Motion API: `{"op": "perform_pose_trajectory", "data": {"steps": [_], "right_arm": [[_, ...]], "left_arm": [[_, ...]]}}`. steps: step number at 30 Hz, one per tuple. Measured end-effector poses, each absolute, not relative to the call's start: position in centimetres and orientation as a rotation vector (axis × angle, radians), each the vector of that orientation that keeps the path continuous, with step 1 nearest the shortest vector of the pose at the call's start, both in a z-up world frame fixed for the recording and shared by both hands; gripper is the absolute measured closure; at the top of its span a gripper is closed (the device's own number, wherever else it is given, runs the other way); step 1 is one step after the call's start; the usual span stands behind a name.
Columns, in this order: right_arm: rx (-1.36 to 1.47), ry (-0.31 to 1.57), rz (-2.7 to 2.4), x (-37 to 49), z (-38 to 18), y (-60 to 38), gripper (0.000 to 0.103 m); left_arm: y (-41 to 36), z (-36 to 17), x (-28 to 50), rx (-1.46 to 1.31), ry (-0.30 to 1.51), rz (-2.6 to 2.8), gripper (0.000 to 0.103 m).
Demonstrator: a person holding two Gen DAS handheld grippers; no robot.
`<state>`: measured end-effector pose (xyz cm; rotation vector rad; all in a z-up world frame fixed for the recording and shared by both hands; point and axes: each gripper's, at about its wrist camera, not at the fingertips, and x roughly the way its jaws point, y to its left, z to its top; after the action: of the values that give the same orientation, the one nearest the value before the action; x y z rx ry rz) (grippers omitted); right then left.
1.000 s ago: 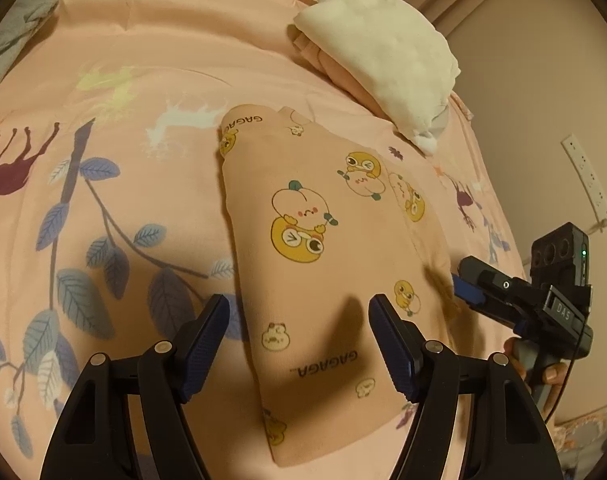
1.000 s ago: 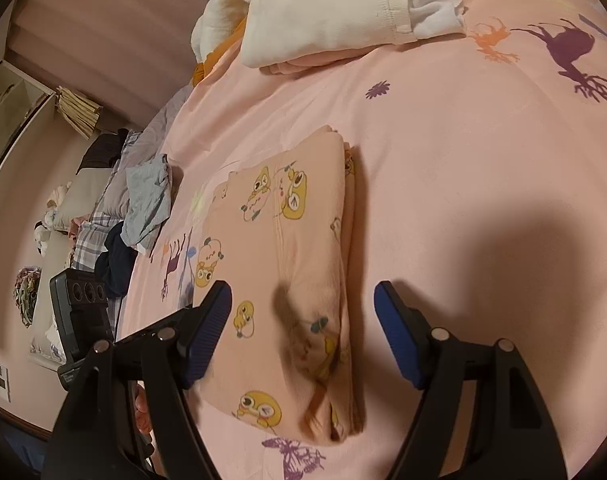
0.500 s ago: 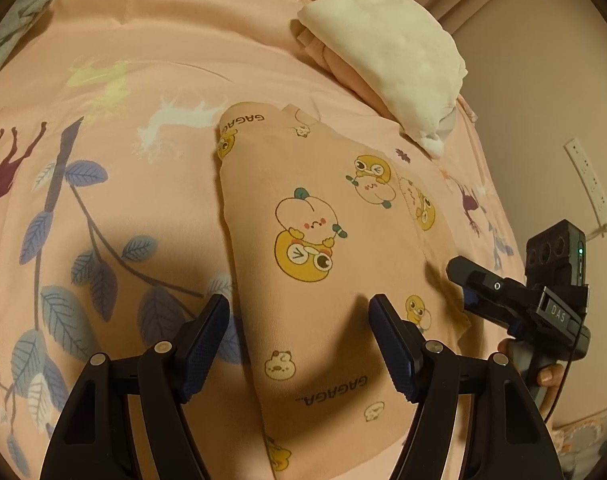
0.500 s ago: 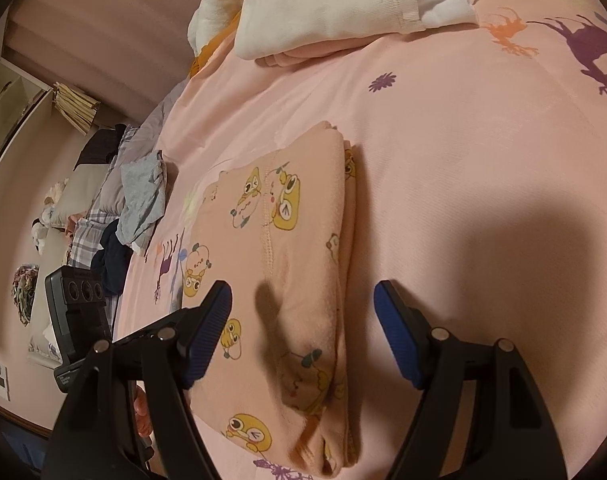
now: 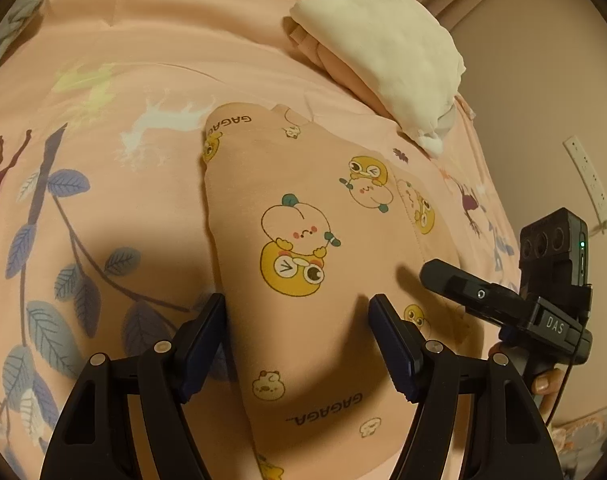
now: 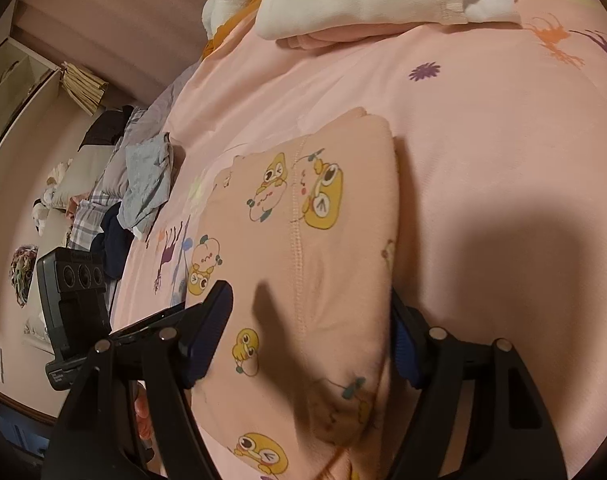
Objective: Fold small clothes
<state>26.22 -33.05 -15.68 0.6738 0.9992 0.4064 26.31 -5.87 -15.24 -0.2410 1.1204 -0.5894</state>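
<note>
On the pink animal-print bedsheet [image 5: 143, 60], below the cream folded stack [image 5: 383, 52], lies our peach duck-print folded garment [image 5: 303, 240]. The left gripper [image 5: 297, 340] and right gripper [image 6: 311, 340] straddle its near edges, jaws wide, holding nothing. To fold well, we should pinch both corners evenly and carry them toward the stack without skewing the layers.

1. Garment [image 5: 303, 248]: soft matt peach knit cloth, printed cartoons, stitched seam visible.
2. Sheet [image 5: 123, 92]: smooth matt pink cotton-like cloth, printed leaves, lower left.
3. White top [image 5: 383, 52]: fluffy matt cloth, upper right.
4. Left gripper [image 5: 299, 344]: black semi-gloss plastic, blue ribbed pads, metal rivets.
</note>
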Motion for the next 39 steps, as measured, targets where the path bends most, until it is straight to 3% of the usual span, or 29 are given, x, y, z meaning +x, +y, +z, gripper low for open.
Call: {"op": "perform_pose_trajectory", "data": {"steps": [39], "right_arm": [[0.668,0.997,0.415,27.3,-15.9,-32.4,0.036]], "left_arm": [[-6.2,-15.4,26.7,-0.241,1.120,-0.586,0.032]]}}
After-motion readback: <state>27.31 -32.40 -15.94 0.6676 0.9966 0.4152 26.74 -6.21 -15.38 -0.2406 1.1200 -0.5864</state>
